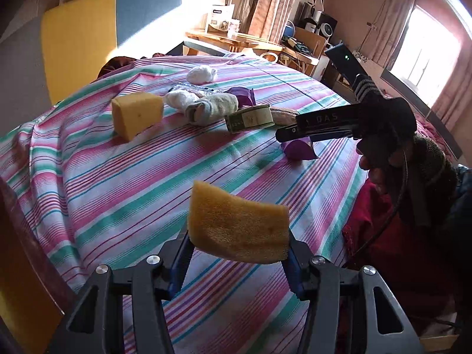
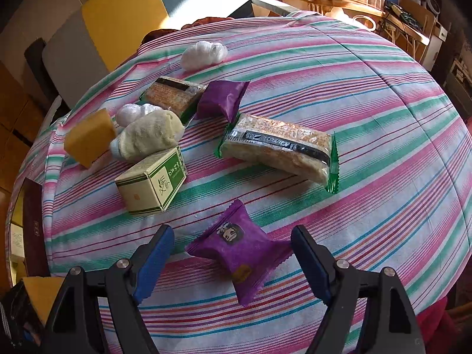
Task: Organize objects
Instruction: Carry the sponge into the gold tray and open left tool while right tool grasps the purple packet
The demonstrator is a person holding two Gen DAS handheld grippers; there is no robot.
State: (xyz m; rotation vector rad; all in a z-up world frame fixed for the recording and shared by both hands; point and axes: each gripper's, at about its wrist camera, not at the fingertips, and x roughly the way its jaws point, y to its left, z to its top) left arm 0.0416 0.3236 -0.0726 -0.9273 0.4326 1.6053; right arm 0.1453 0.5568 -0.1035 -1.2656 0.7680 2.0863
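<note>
Left gripper clamped on yellow sponge, lifted clear of striped bedcover; probably bound for second sponge near far left edge, grouping like with like.

Right gripper jaws apart, straddling near purple packet, pads not touching; pickup likely.

Right view alone shows packet's printed face, green box, long cracker pack. Left view alone shows the held sponge whole.
</note>
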